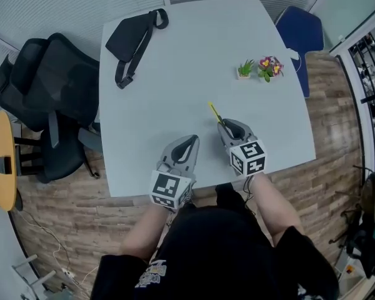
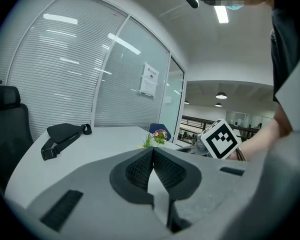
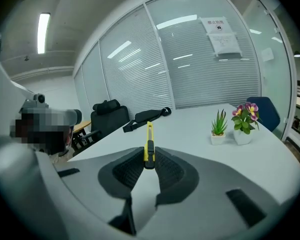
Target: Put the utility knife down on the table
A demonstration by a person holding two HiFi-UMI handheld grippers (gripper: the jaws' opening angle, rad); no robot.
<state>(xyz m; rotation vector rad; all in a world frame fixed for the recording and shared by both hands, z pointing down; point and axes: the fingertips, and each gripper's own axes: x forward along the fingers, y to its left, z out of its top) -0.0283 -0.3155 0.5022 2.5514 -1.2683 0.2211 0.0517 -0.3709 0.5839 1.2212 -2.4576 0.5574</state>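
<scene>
Grey table (image 1: 175,92); right hand-held gripper (image 3: 149,158) pinches utility knife (image 3: 149,136), clearest in own view; left hand-held gripper (image 2: 153,153) pressed together.

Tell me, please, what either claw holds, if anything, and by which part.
The right claw pinches the yellow utility knife near one end; the left claw is shut, empty.

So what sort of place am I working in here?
Most likely an office meeting room: a large pale grey table, glass partition walls with closed white blinds, and black swivel office chairs pulled up alongside.
</scene>
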